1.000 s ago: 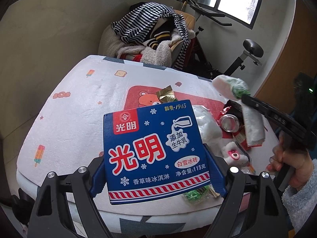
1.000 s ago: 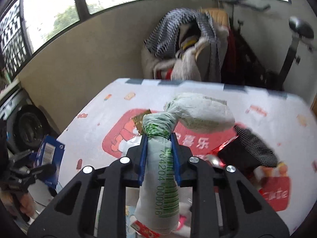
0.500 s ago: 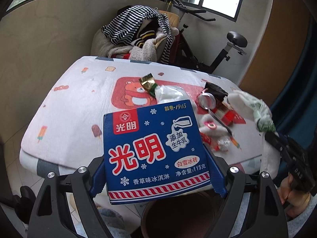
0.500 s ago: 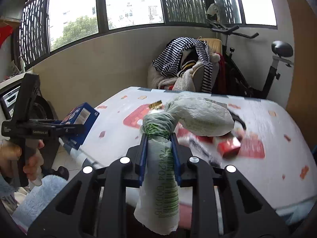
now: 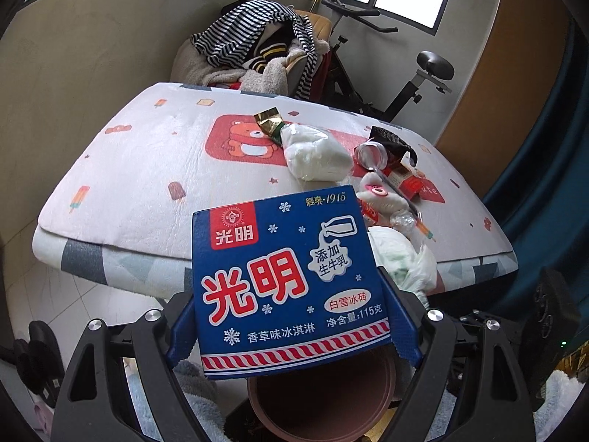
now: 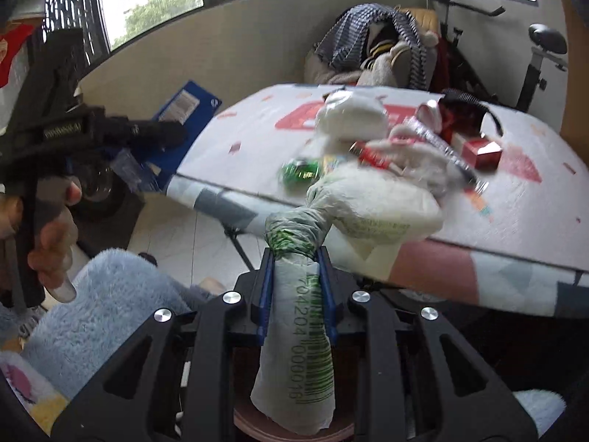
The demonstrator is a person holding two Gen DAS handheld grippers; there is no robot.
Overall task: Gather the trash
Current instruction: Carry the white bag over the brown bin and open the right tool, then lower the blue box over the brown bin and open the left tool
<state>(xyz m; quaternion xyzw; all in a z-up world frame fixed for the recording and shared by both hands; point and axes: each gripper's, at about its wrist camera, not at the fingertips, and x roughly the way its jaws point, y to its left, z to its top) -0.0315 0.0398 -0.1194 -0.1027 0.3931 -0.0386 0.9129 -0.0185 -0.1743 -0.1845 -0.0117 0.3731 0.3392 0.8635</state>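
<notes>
Left gripper [image 5: 292, 316]: jaws set wide, clamped on the two sides of blue ice-cream box [image 5: 287, 283], box face up, held off the desk [image 5: 154, 169] edge, above brown bin [image 5: 320, 401]. Right gripper [image 6: 296, 287]: jaws nearly together, pinching twisted neck of white plastic bag [image 6: 368, 210], bag bulging forward, printed tail hanging over the bin rim. Left on desk: white bag [image 5: 313, 151], can [image 5: 371, 153], red carton [image 5: 405, 180], wrappers. Left hand [image 6: 48, 228] at trigger.
</notes>
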